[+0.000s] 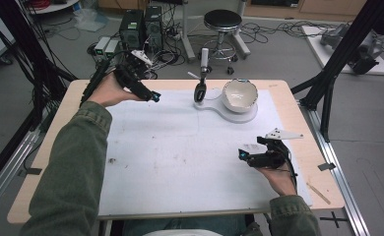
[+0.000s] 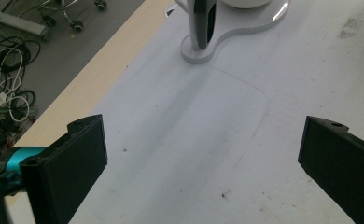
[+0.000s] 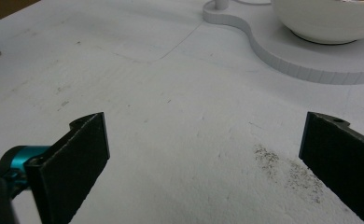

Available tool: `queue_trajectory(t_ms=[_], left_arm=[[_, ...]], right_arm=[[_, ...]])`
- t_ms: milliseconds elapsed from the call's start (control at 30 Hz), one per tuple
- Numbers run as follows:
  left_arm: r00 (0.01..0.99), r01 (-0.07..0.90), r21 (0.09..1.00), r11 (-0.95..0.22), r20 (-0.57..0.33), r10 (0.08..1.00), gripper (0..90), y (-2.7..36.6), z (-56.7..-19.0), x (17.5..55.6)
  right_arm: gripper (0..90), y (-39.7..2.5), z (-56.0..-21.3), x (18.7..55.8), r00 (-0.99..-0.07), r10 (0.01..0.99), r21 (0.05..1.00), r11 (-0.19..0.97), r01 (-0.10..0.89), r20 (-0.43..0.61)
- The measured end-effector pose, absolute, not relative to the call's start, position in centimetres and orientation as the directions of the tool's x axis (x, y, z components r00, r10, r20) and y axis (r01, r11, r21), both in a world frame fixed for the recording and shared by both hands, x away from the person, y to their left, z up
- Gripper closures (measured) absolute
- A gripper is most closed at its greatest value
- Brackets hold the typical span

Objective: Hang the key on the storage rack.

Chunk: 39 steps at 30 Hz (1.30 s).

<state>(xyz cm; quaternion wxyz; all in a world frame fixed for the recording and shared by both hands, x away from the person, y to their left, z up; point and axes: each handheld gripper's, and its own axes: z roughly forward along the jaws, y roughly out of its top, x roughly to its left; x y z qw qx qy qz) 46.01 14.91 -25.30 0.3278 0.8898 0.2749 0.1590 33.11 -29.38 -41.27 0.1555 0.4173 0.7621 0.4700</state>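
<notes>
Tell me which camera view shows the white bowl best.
The high view: the white bowl shows whole there, rim and inside, seated on the white base beside an upright dark tool. The right gripper view catches its lower side; the left gripper view catches a sliver of its underside.

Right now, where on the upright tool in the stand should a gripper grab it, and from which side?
Probably the pale upper handle: it stands clear above the white stand, while the dark lower end sits in its socket. Come level from the left, since the white bowl crowds the right. The left gripper is open and nearest.
</notes>
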Motion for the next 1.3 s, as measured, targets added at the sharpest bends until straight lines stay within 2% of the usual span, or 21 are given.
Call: queue_trajectory(t_ms=[600, 1300], left_arm=[[0.748, 0.393, 0.675, -0.625, 0.161, 0.644, 1.9, 19.0, -27.4, 42.8], [0.719, 0.453, 0.652, -0.608, 0.135, 0.681, 1.9, 22.8, -30.9, 38.6]], right_arm=[[0.6, -29.2, -41.4, 33.1, -0.603, 0.784, 0.839, 0.224, 0.495, 0.147], [0.6, -28.5, -41.8, 33.2, -0.614, 0.782, 0.818, 0.279, 0.502, 0.111]])
